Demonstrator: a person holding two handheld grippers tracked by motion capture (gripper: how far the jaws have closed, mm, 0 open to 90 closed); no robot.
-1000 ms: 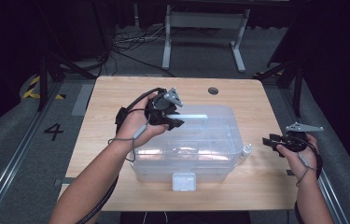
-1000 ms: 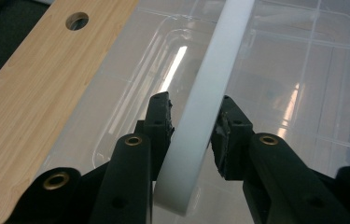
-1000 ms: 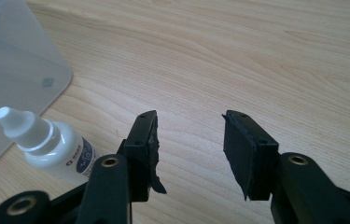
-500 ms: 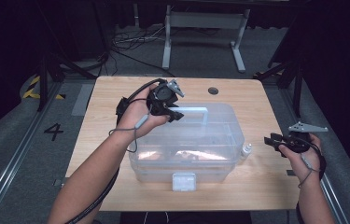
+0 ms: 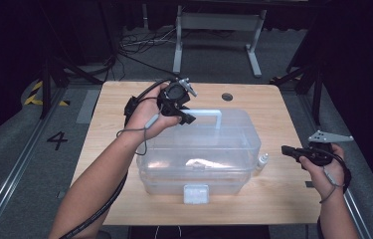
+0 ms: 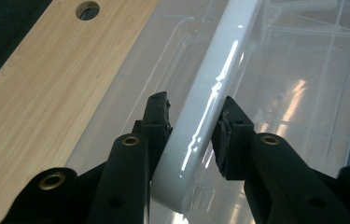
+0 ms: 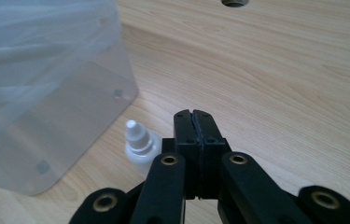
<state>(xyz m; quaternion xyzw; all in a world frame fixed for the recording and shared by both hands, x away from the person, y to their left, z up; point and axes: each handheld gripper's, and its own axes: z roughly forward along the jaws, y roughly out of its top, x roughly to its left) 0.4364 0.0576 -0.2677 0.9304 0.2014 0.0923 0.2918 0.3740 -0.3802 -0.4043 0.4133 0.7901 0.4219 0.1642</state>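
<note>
The left gripper (image 6: 193,123) clamps the box (image 5: 199,149) handle (image 6: 219,79). The right gripper (image 7: 194,122) has just closed empty, beside a small bottle (image 7: 137,142).

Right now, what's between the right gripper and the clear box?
A small white dropper bottle stands on the table beside the clear box, between it and the right gripper. Both the high view and the right gripper view show it.

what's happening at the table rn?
A person works a clear plastic storage box on the wooden table with two handheld claws. The left claw has its jaws around the box's white handle, near one end of it. The right claw is off to the box's right side, jaws closed together with nothing between them, having just been closing. A small white dropper bottle lies on the table beside the box, just ahead of that claw.
</note>
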